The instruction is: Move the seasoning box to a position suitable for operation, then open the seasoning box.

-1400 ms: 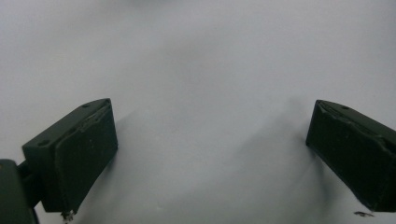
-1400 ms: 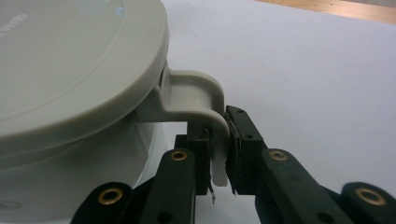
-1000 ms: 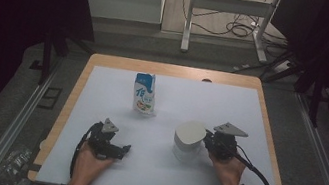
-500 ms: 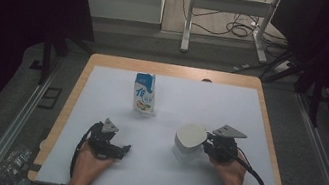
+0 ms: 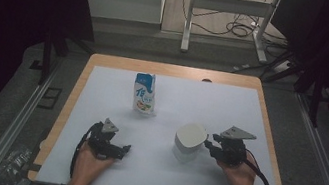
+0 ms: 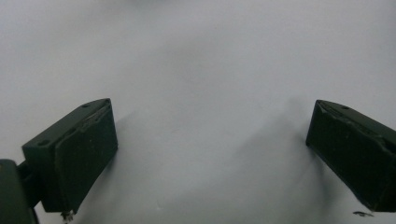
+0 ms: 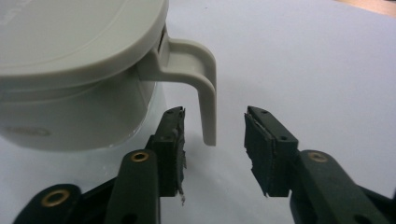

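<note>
A white lidded jug (image 5: pixel 190 137) stands on the white table, right of centre. Its handle (image 7: pixel 207 88) points at my right gripper (image 7: pixel 214 115), whose jaws stand open on either side of the handle's lower end, with a gap on each side. Seen from above, the right gripper (image 5: pixel 210 145) sits just right of the jug. My left gripper (image 5: pixel 124 148) rests near the front left of the table. Its jaws (image 6: pixel 210 126) are wide open over bare table with nothing between them.
A blue and white milk carton (image 5: pixel 144 93) stands upright toward the back, left of centre. The white sheet (image 5: pixel 231 104) covers a wooden tabletop. Dark floor, table legs and cables lie beyond the far edge.
My right gripper has drifted slightly toward the near edge beside the jug. The left gripper, jug and carton have not moved.
</note>
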